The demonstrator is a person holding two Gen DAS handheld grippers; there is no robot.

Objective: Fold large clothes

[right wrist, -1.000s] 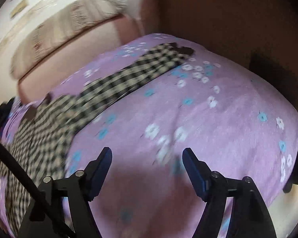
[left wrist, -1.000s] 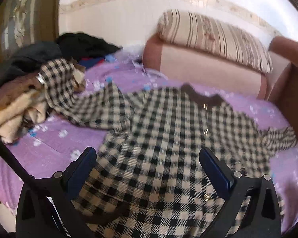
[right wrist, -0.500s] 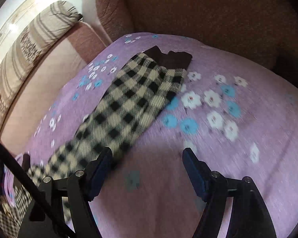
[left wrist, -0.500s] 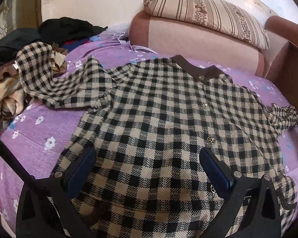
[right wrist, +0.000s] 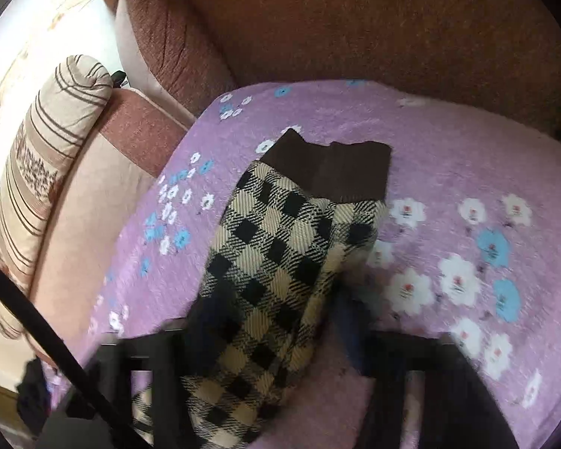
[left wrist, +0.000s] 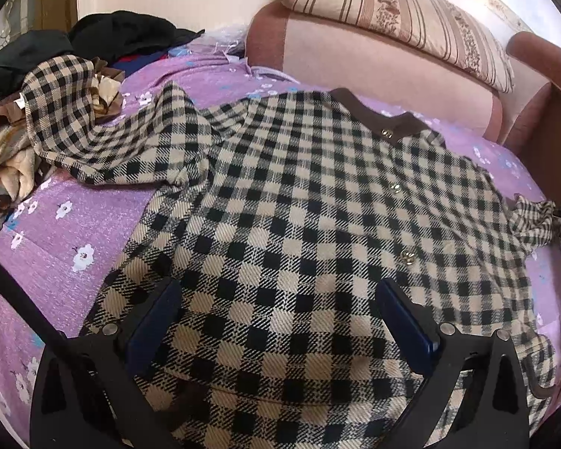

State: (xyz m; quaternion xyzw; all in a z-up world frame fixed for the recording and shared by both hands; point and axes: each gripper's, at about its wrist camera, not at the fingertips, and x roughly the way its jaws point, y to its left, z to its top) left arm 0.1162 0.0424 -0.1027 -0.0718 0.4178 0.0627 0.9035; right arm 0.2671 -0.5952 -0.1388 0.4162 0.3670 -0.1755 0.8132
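A black-and-beige checked cardigan (left wrist: 310, 202) with a brown collar and metal buttons lies spread face up on the purple flowered bed cover (left wrist: 67, 224). My left gripper (left wrist: 276, 321) is open and hovers low over its lower front. Its left sleeve (left wrist: 78, 123) runs up onto the clothes pile. In the right wrist view, the right sleeve (right wrist: 280, 262) with a brown cuff (right wrist: 329, 172) lies between the fingers of my right gripper (right wrist: 269, 329). The jaws are blurred and stand close around the sleeve.
A pile of dark and beige clothes (left wrist: 15, 112) sits at the left of the bed. A striped bolster (left wrist: 400, 22) lies on the pink sofa back (left wrist: 355, 63). A brown armrest (right wrist: 355, 26) rises beyond the sleeve cuff.
My left gripper moved in closer and lower over the cardigan front. My right gripper moved forward along the cover to the right sleeve, and its fingers have come in around it.
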